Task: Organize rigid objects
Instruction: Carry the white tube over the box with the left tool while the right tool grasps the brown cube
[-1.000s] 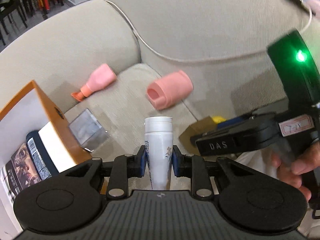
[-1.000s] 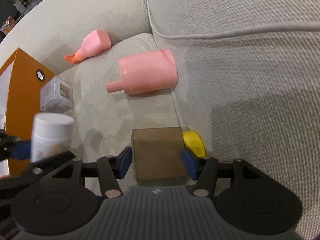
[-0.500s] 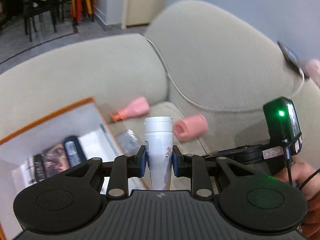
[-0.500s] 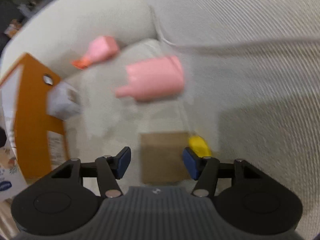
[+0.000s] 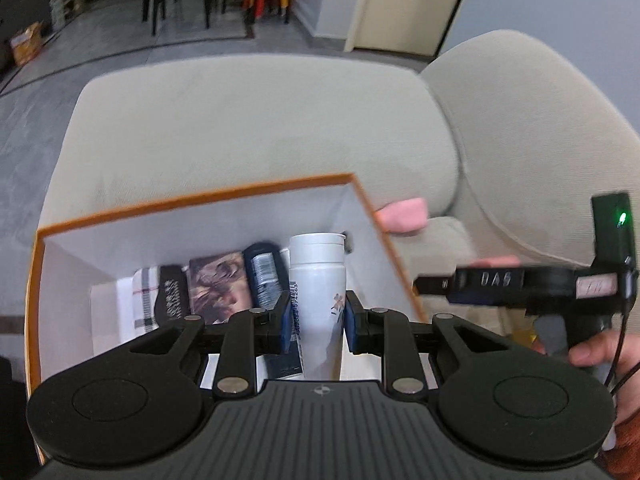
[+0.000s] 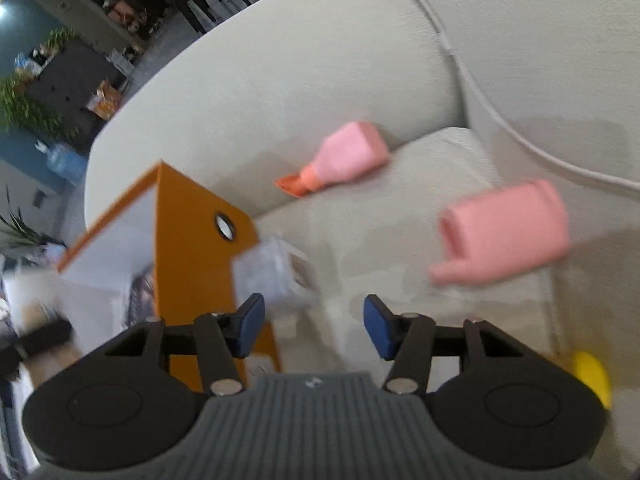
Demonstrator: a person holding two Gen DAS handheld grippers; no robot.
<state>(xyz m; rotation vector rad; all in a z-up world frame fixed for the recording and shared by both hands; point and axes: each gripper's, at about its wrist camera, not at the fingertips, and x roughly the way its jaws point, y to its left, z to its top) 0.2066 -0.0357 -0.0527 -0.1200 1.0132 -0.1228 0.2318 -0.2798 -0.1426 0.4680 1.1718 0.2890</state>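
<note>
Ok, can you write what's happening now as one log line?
left hand-held gripper: shut on white bottle | over orange box | right hand-held gripper: open

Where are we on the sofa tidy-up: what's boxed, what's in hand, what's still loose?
Boxed: several dark packets and a small printed box lie in the orange-rimmed white box. In hand: the left gripper clamps a white plastic bottle above that box, not yet released. The right gripper is open and holds nothing. Left on the cushion: a pink spout bottle, a pink cup-shaped piece, a small silvery cube, a yellow item.
</note>
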